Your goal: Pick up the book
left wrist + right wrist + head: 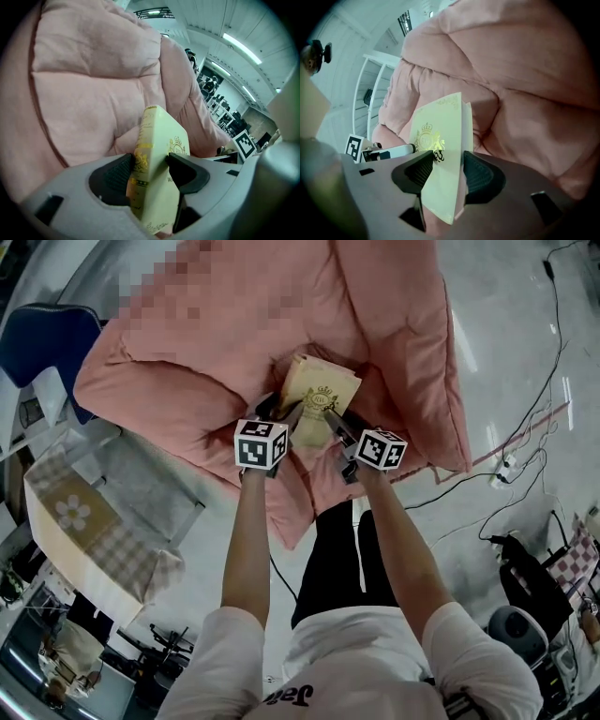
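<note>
My left tongs (pixel 151 161) and right tongs (pixel 448 161) clamp the book (pixel 322 399) at its seven and five o'clock corners. Lifting unevenly could twist it loose onto the quilt (pixel 187 362).

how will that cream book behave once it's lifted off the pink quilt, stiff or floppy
Probably stiff: the book keeps flat covers between the left gripper and right gripper, with no sag showing. Its smooth-looking cover may slip a little in the pads. The soft quilt underneath likely gives no firm support.
</note>
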Action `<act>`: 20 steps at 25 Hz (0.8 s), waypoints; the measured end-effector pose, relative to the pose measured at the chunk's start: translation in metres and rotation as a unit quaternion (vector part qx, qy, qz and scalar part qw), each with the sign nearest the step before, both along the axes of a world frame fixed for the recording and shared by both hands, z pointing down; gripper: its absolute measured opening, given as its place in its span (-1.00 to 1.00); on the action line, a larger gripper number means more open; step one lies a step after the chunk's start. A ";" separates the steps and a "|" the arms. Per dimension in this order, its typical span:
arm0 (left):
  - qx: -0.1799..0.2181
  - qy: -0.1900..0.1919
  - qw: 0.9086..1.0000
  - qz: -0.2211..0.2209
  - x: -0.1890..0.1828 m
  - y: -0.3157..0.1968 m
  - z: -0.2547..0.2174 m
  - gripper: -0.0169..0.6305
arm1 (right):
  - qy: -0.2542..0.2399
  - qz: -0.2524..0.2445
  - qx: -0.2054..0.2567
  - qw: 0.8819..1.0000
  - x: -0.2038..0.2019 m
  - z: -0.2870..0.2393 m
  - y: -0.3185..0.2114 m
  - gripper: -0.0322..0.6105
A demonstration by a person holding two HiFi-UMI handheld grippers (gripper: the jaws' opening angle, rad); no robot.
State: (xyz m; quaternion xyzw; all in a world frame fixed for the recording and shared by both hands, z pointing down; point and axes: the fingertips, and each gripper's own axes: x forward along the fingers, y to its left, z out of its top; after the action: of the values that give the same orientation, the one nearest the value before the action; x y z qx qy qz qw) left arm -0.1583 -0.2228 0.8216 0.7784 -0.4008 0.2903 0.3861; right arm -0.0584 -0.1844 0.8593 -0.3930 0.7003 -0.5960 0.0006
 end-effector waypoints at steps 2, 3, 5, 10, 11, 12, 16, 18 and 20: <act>0.004 0.016 1.000 -0.019 0.003 0.007 -0.017 -0.16 | 0.018 -0.014 0.015 1.000 0.005 -0.021 0.002 -0.26; 0.007 0.024 0.999 -0.027 0.005 0.012 -0.026 -0.16 | 0.028 -0.022 0.023 0.999 0.009 -0.032 0.005 -0.26; 0.012 0.037 0.998 -0.045 0.012 0.025 -0.047 -0.16 | 0.049 -0.039 0.039 0.997 0.018 -0.055 0.013 -0.27; 0.045 0.052 0.994 -0.080 0.021 0.053 -0.112 -0.16 | 0.073 -0.061 0.072 0.993 0.030 -0.122 0.032 -0.27; 0.052 0.053 0.994 -0.084 0.023 0.059 -0.126 -0.17 | 0.076 -0.064 0.079 0.992 0.032 -0.135 0.037 -0.27; 0.060 0.055 0.993 -0.089 0.025 0.065 -0.139 -0.17 | 0.081 -0.068 0.087 0.991 0.035 -0.149 0.042 -0.27; 0.097 0.070 0.986 -0.112 0.038 0.085 -0.191 -0.17 | 0.102 -0.086 0.129 0.983 0.050 -0.203 0.056 -0.27; 0.118 0.078 0.982 -0.125 0.045 0.093 -0.217 -0.17 | 0.112 -0.095 0.153 0.977 0.057 -0.231 0.059 -0.27; 0.138 0.085 0.977 -0.137 0.050 0.102 -0.242 -0.17 | 0.119 -0.102 0.176 0.972 0.062 -0.257 0.065 -0.27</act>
State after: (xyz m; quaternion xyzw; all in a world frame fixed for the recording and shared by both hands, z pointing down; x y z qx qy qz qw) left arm -0.1084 -0.1209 0.5791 0.7836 -0.5059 0.1096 0.3437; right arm 0.0040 -0.1199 0.6020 -0.3811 0.8257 -0.4092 -0.0747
